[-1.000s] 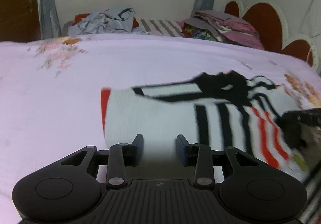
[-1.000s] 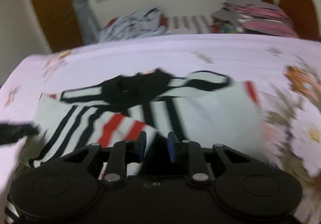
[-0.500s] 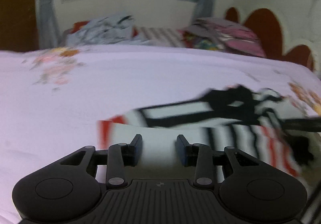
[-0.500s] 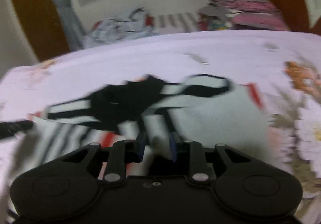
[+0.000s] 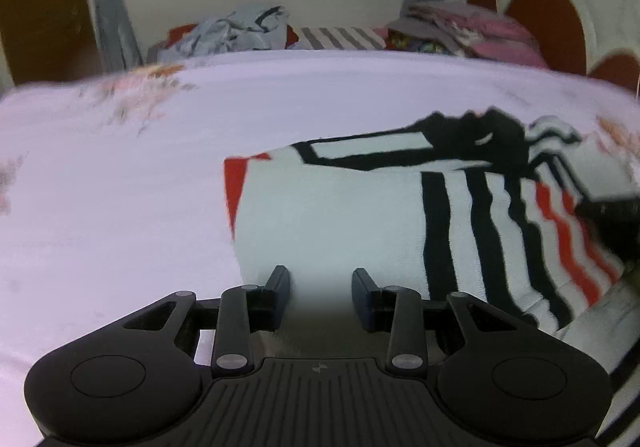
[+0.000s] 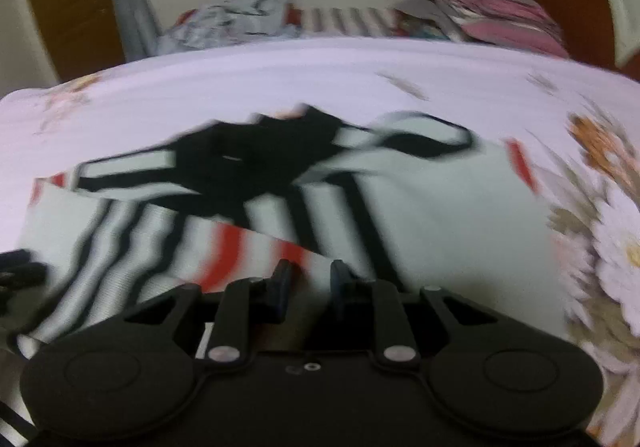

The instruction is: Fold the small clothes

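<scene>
**Near hem of the striped shirt in both tools, fold about to start**

Left wrist view first: my left tool [image 5: 321, 297] sits at the near edge of the striped shirt [image 5: 340, 215], its fingers partly spread with white cloth running between them. I cannot tell whether the pads truly press on that cloth or only straddle it. A second ago the view sat much the same; half a second ago the shirt looked lower and flatter, and now it fills the frame again, so that hand has dipped and come back over the hem.

In the right wrist view my right tool [image 6: 307, 295] has just been closing, and the gap is narrow now, with the red-and-white hem lying between the fingers. Blur hides the contact, so I call that grip uncertain too. The left tool shows as a dark shape at the far left edge of this view.

I judge that both hands are taking hold of the near hem, ready to carry it toward the collar for the first fold.

The shirt lies flat on the pale floral bedsheet [image 5: 120, 207], well short of the heaped clothes [image 5: 240, 31] and the stacked pink fabrics [image 5: 472, 31] at the far edge. Its long axis runs across my view, sleeve to sleeve; the black collar [image 6: 256, 159] points away from me, and the hem faces me.
</scene>
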The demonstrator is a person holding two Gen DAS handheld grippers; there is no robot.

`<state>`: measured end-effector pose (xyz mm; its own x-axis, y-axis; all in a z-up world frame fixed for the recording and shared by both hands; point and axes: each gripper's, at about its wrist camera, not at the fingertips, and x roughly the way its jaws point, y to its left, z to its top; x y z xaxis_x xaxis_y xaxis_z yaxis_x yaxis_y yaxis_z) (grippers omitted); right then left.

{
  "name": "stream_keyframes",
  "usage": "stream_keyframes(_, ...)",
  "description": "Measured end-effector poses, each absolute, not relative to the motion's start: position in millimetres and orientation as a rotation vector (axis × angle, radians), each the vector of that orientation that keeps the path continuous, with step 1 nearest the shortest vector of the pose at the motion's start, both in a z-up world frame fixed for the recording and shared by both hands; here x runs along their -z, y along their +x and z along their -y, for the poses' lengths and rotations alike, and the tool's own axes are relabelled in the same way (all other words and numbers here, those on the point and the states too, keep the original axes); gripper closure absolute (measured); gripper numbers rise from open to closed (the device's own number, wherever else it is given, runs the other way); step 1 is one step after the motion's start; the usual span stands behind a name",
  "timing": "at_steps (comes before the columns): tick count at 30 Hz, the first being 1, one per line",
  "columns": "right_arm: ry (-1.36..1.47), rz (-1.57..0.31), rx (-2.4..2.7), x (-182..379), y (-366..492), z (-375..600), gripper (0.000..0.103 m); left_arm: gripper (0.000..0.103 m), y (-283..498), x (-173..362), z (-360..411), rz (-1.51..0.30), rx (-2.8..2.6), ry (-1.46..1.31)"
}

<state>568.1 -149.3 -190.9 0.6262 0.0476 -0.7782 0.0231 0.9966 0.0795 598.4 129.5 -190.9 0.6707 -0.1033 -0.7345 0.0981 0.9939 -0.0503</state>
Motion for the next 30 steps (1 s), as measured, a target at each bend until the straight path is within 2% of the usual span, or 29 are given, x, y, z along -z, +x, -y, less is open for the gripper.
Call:
stream_keyframes(2, 0.062, -0.89, -0.012, 184.2, 562.6, 146.2, 0.08, 0.067, 590.7, 183.8, -135.0, -0.811, 0.088, -0.071)
stream_keyframes(3, 0.052, -0.868, -0.012, 178.2, 556.8, 141.9, 0.07, 0.066, 583.6, 178.2, -131.7, -0.793, 0.08, -0.081)
stream_keyframes(5, 0.068, -0.833, -0.052, 168.8, 543.2, 132.0, 0.067, 0.066, 569.9, 173.1, -119.4, -0.769, 0.072, -0.095)
stream_keyframes(10, -0.003, -0.842, -0.19, 174.7, 514.7, 81.3, 0.069, 0.066, 544.9, 176.2, -77.7, -0.755, 0.074, -0.048)
stream_keyframes(13, -0.055, -0.867, -0.211, 186.1, 510.3, 69.0, 0.068, 0.066, 547.9, 190.4, -72.5, -0.808, 0.065, -0.023)
stream_keyframes(18, -0.081, -0.854, -0.083, 188.7, 507.0, 102.6, 0.069, 0.067, 538.2, 191.8, -92.1, -0.803, 0.053, -0.005)
stream_keyframes(23, 0.048, -0.886, 0.042, 188.1, 508.1, 168.6, 0.069, 0.067, 524.2, 188.9, -93.2, -0.788, 0.052, 0.09)
stream_keyframes(26, 0.052, -0.878, 0.053, 182.5, 504.2, 173.2, 0.069, 0.066, 523.5, 181.3, -97.3, -0.758, 0.053, 0.04)
stream_keyframes(28, 0.06, -0.855, 0.057, 178.5, 499.4, 174.0, 0.067, 0.066, 529.5, 188.5, -99.2, -0.807, 0.055, 0.031)
stream_keyframes(30, 0.051, -0.907, 0.059, 189.9, 502.7, 175.9, 0.068, 0.066, 531.8, 193.0, -101.0, -0.817, 0.065, 0.022)
